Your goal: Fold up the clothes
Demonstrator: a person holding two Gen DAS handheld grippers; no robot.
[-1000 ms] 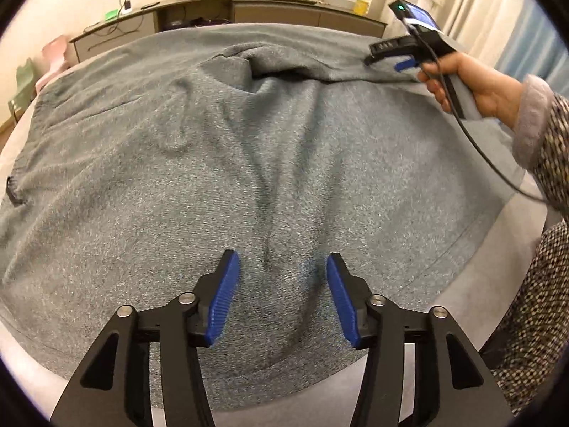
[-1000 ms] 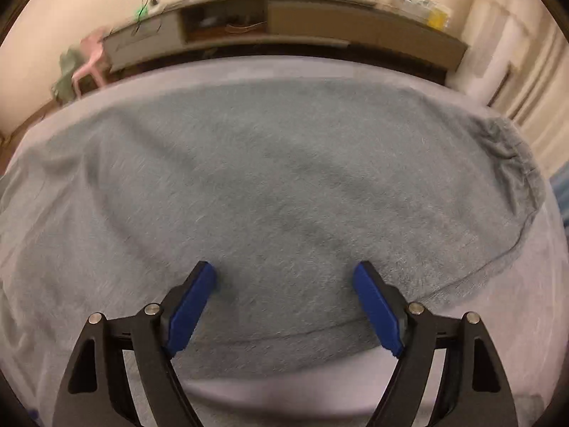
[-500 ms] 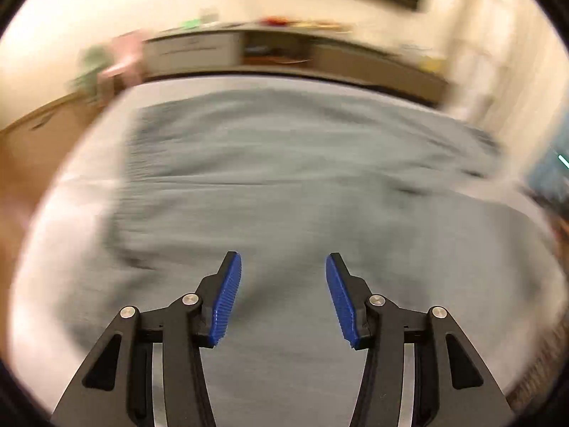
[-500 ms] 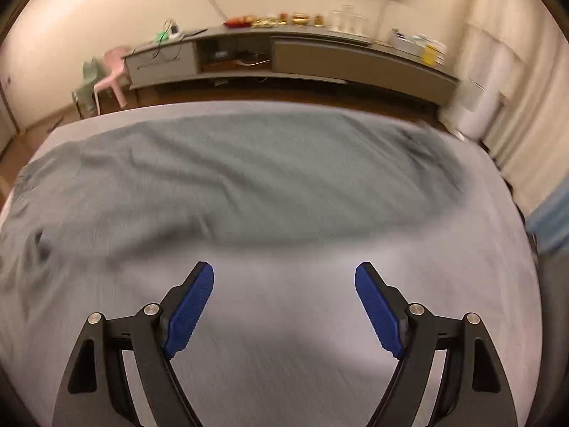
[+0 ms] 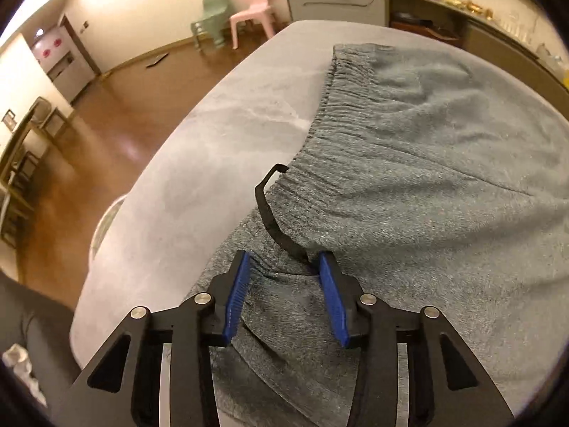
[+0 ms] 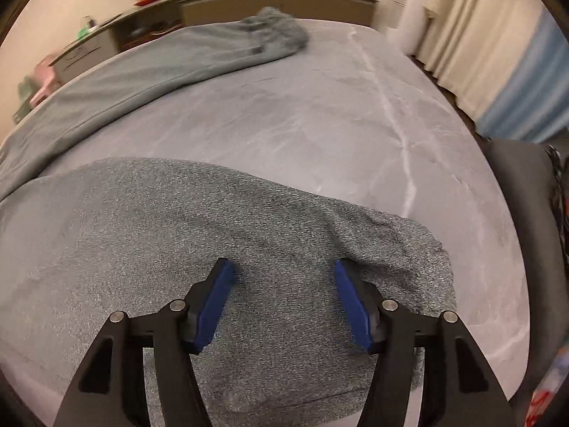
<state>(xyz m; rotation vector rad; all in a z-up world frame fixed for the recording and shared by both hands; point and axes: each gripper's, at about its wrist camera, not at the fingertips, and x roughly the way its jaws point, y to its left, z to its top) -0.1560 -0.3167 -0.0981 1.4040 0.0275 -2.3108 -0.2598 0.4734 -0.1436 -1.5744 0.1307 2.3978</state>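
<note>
Left wrist view shows the left hand-held gripper (image 5: 284,295) low in the frame, its ribbed blue pads closing around the gathered waistband corner of the grey trousers (image 5: 426,185); cloth sits between the jaws, though whether the pads already press it is hard to tell; a black drawstring (image 5: 266,210) loops out from the elastic band and runs down behind the right pad, its end hidden; the trousers are a fuzzy, heathered knit, spread over the right half of the frame on a pale grey marbled worktop (image 5: 220,135), their far part cut off at the right edge; a pink plastic chair (image 5: 254,3) stands at upper centre on the glossy wooden floor.

Right wrist view has the right hand-held gripper (image 6: 284,299) at lower centre, jaws closing but apart, over the wrinkled trouser leg end (image 6: 249,249); contact cannot be made out; the other leg (image 6: 177,60) stretches blurred toward the upper centre, ending in a crumpled cuff.
</note>
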